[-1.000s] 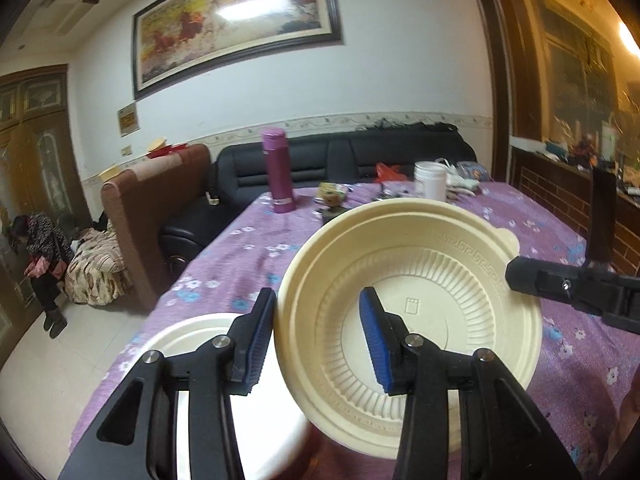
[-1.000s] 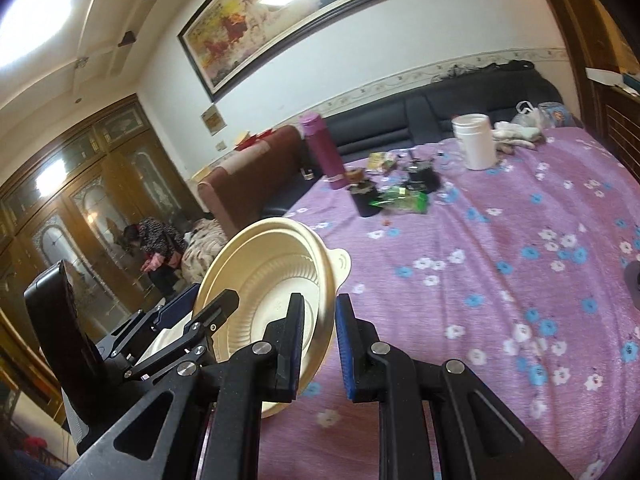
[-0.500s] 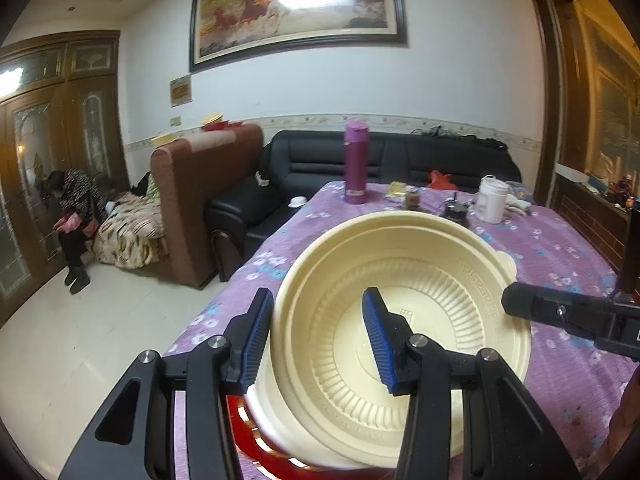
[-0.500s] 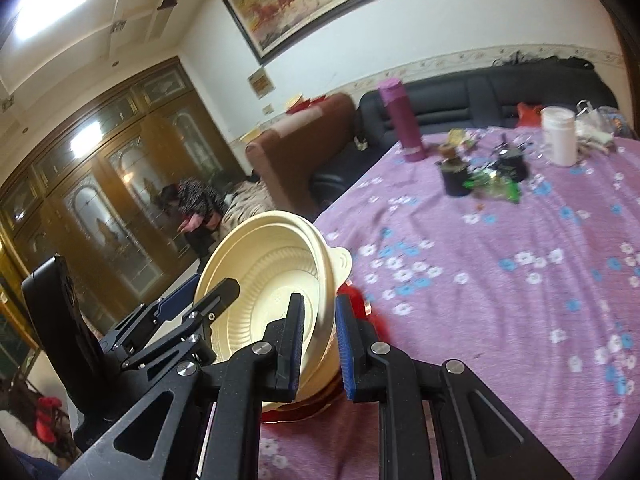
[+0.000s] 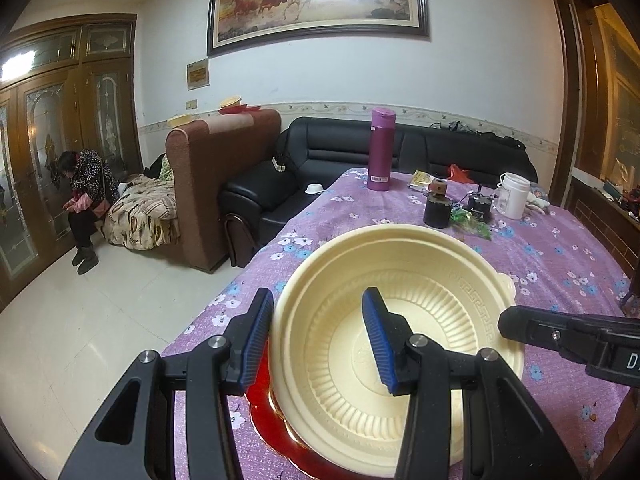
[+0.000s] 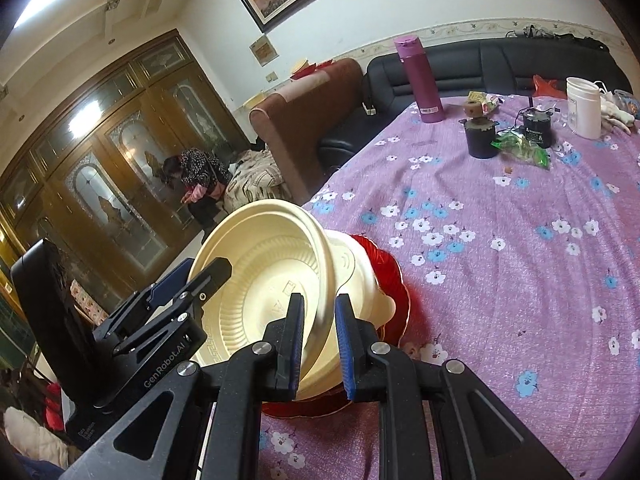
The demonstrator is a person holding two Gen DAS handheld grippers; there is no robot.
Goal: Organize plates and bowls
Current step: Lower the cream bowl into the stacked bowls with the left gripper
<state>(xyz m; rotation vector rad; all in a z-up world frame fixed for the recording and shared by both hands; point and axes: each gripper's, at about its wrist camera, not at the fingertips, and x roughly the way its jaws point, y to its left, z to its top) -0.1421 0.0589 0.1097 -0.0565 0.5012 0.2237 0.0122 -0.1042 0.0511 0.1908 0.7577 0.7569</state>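
A cream plastic bowl (image 5: 420, 304) is held tilted between both grippers, just over another cream bowl (image 6: 360, 280) that sits on a red plate (image 6: 390, 268). My left gripper (image 5: 316, 340) straddles the bowl's left rim with its jaws spread wide, one finger outside and one inside. My right gripper (image 6: 318, 344) is shut on the bowl's (image 6: 272, 264) opposite rim. The red plate also shows under the bowl in the left wrist view (image 5: 262, 390), near the table's front left corner.
The table has a purple flowered cloth (image 6: 500, 240). At its far end stand a magenta flask (image 5: 381, 150), a dark jar (image 5: 437, 208), a green wrapper (image 5: 472, 222) and a white tub (image 5: 512, 196). Sofas (image 5: 224, 176) and a seated person (image 5: 86, 200) are beyond the left edge.
Both grippers have carried the cream bowl toward the table's near left corner and lowered it over the stacked bowl and red plate, which have come into view. My right gripper's jaws have widened slightly.
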